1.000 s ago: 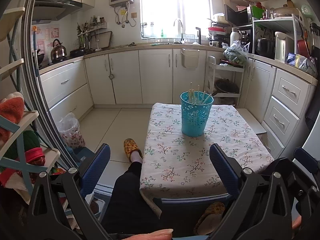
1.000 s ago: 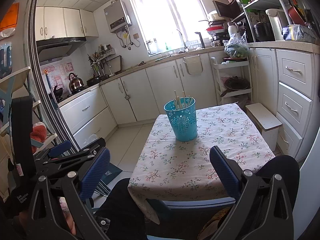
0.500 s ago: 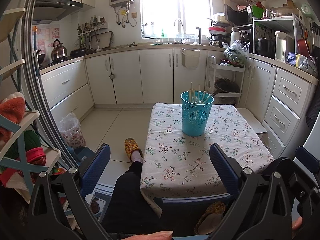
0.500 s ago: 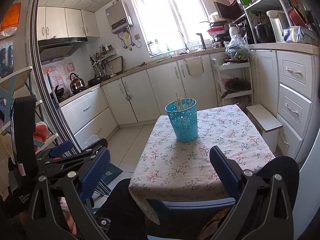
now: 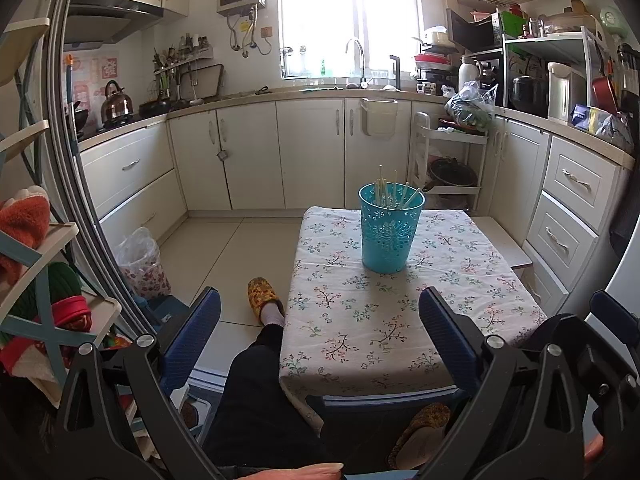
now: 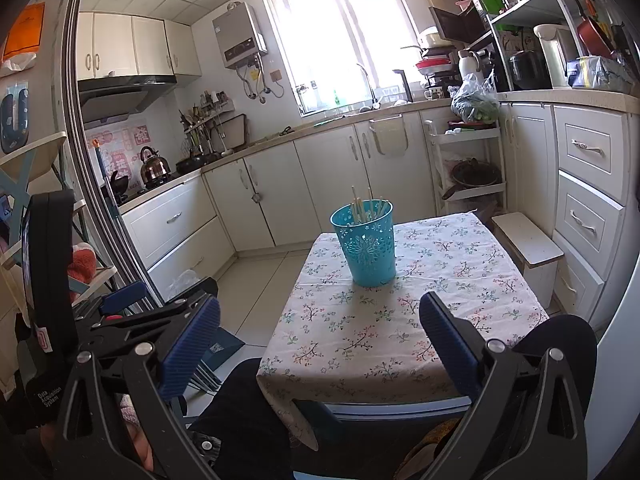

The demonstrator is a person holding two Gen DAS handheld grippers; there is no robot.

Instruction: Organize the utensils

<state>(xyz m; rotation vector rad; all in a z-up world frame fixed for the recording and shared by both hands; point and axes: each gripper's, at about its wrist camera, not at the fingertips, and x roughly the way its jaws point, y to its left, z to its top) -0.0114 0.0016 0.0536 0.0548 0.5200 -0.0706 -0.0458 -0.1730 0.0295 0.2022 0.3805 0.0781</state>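
A turquoise perforated bin [image 5: 391, 232] stands on the far half of the floral-clothed table [image 5: 400, 320], with thin pale chopsticks [image 5: 394, 190] leaning inside. The sticks are judged light, stiff and slippery; they are best pinched near their upper ends. Left gripper [image 5: 320, 340] and right gripper [image 6: 320, 340] are held near, fingers wide and empty.

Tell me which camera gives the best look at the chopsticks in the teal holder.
Left wrist: it looks slightly down into the teal holder, so the chopsticks stand apart against the cabinets. Right wrist shows the same chopsticks lower and more bunched.
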